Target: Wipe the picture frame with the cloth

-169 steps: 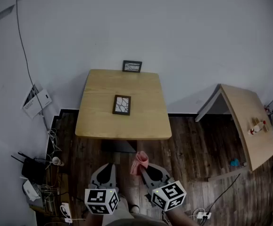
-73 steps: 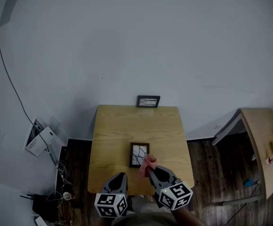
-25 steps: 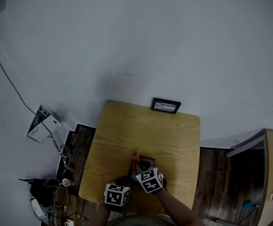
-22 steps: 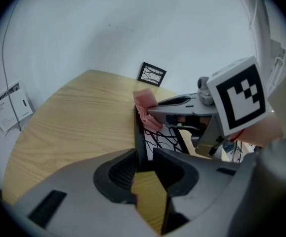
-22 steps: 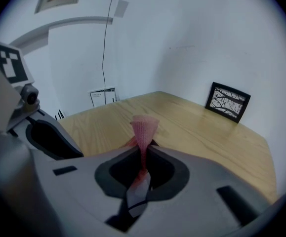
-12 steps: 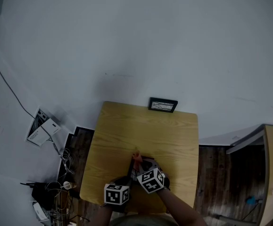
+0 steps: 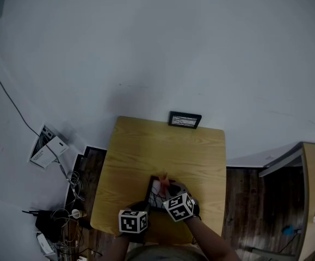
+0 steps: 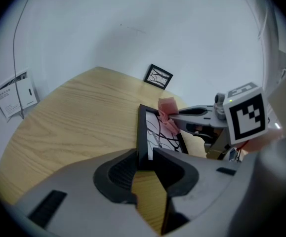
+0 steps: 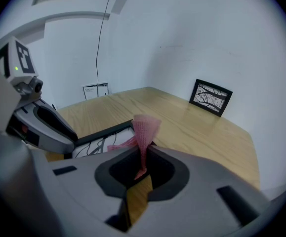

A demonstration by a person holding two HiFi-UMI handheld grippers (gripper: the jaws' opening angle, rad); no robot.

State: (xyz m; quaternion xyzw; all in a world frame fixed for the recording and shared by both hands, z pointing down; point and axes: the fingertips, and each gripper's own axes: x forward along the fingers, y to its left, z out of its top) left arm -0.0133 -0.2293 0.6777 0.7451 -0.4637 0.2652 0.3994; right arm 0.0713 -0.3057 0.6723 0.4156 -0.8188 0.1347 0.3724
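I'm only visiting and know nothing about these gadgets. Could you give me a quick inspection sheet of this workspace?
Surface: wooden table, light wood, mostly bare.
Job's things: picture frame lying flat near the table's near edge; pink cloth trailing onto it.
Clutter: second picture frame standing at the far edge by the wall.
Grippers: left gripper clamped on the flat frame's border; right gripper shut on the cloth.
Cables: one cable running up the wall at left; tangle of cables on the floor.
Surroundings: white wall, dark wood floor.
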